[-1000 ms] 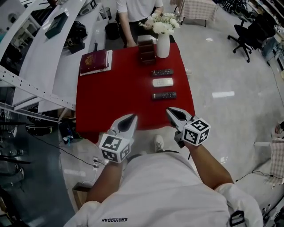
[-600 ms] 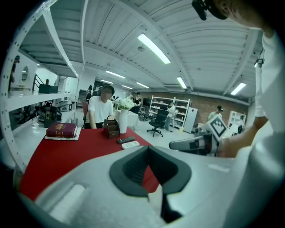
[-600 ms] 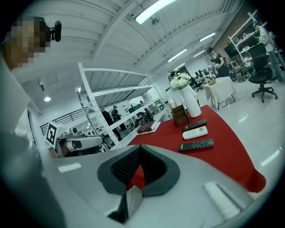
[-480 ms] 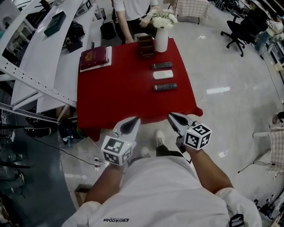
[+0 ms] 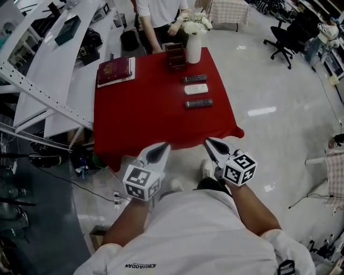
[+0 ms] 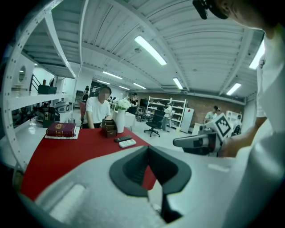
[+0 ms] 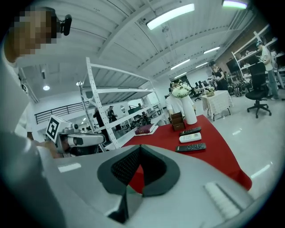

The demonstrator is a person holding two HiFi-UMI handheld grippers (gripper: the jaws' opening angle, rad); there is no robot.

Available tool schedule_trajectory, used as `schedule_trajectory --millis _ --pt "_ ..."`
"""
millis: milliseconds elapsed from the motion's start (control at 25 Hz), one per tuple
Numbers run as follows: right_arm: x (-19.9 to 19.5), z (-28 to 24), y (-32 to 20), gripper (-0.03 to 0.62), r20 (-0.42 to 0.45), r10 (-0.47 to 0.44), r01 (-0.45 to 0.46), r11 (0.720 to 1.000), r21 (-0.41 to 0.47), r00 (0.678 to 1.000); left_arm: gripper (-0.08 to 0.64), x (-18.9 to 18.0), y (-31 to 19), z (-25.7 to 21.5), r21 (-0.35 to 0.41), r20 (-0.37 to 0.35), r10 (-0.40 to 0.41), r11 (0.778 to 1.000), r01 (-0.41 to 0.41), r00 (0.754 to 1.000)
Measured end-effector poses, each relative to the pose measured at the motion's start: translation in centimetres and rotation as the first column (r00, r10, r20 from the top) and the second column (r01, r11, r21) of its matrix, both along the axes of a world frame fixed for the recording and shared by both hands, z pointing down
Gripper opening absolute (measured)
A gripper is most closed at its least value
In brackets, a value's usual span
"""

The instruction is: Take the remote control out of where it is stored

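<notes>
Three remotes lie in a row on the red table (image 5: 145,118): a black remote (image 5: 194,78), a white remote (image 5: 196,88) and another black remote (image 5: 199,103). A brown wooden storage box (image 5: 176,55) stands behind them, next to a white vase (image 5: 193,48) of flowers. My left gripper (image 5: 161,145) and right gripper (image 5: 208,142) hover over the floor just short of the table's near edge. Both are shut and hold nothing. The right gripper view shows the remotes (image 7: 190,147) and the box (image 7: 177,120) well ahead.
A dark red book (image 5: 114,71) lies at the table's far left. A person (image 5: 158,16) stands at the far end. White shelving (image 5: 54,64) runs along the left, with cables (image 5: 80,161) on the floor. An office chair (image 5: 279,40) stands far right.
The view and both grippers have drawn back from the table; their tips, which overlapped the near edge, now sit over the floor. Both stay shut.
</notes>
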State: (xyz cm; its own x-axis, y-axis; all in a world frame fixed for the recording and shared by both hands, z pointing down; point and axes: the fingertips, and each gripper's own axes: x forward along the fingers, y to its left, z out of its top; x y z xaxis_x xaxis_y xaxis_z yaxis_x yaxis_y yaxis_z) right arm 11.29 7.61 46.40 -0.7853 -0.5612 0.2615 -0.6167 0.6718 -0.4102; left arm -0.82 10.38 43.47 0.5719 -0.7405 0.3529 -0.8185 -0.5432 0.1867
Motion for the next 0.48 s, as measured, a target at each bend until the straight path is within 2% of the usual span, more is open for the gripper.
schedule_trajectory --millis 280,480 --pt "1.0 -0.9 -1.6 0.005 -0.03 -0.037 0.038 0.999 0.034 0.999 0.002 1.3 -0.9 -0.6 0.009 -0.006 -0.039 0.999 0.039 0.999" --pt "2.8 -1.9 -2.8 0.005 -0.055 -0.085 0.089 0.994 0.059 0.995 0.002 3.5 -2.4 -0.9 0.006 -0.045 -0.082 0.997 0.082 0.996"
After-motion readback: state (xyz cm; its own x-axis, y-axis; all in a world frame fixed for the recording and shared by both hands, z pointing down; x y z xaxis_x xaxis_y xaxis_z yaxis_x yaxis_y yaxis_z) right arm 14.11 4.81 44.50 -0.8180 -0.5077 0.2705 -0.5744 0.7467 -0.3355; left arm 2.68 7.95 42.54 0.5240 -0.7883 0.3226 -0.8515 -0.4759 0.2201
